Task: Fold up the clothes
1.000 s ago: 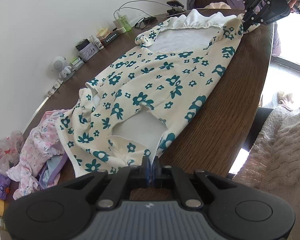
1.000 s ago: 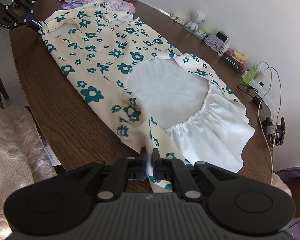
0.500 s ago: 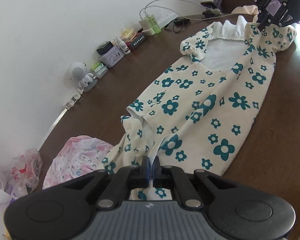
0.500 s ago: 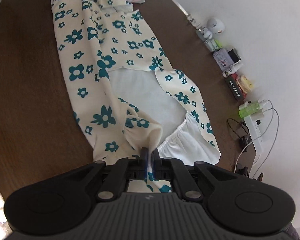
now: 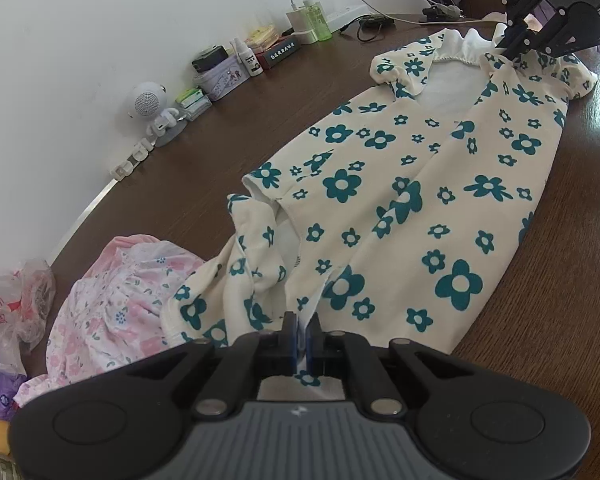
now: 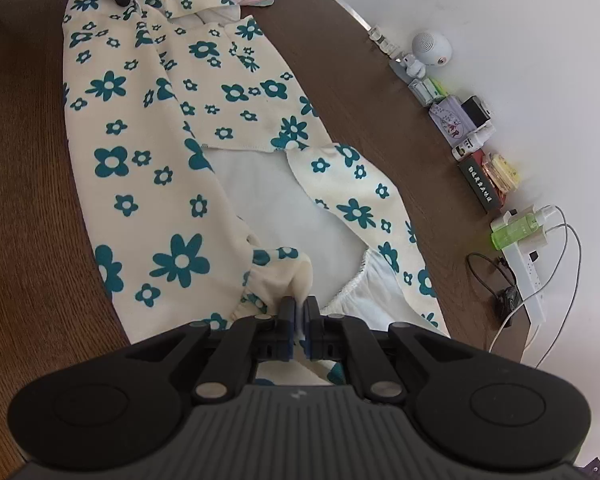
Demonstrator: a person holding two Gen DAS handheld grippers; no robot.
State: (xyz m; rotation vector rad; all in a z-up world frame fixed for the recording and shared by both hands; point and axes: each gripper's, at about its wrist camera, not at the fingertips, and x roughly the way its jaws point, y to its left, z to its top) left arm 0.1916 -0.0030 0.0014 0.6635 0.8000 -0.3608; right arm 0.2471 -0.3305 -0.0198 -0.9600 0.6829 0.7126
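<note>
Cream cloth with teal flowers, a floral garment [image 5: 400,208], lies lengthways on the brown wooden table [image 5: 560,280], and it now looks much narrower than it did a second ago. Then it lay spread wide, with its near side edge down by the table's near rim. Now that edge has been carried over toward the wall side, so one long half lies on the other and a smooth fold line runs along the near side. I judge the first lengthwise fold all but made; what remains is to lay the held edge down and let go.

Its long axis runs from one gripper to the other, roughly along the wall. In the left wrist view it stretches from the left gripper [image 5: 301,334] away to the far right, where the end with the white gathered trim [image 5: 466,50] sits by the right gripper [image 5: 512,46]. The white inner lining [image 6: 260,200] shows where the upper layer does not fully cover it.

Both tools are clamped narrow on the fabric: the left gripper pinches a raised edge at one end, the right gripper [image 6: 300,320] pinches a bunched corner at the trim end.

Just left of the garment's left end lies a pink floral garment [image 5: 112,304], with a crumpled plastic bag [image 5: 20,304] beyond it. Along the wall stand a small white robot figure [image 5: 152,108], some boxes and small bottles, and a power strip [image 6: 528,272] with cables, all well apart from the cloth.
</note>
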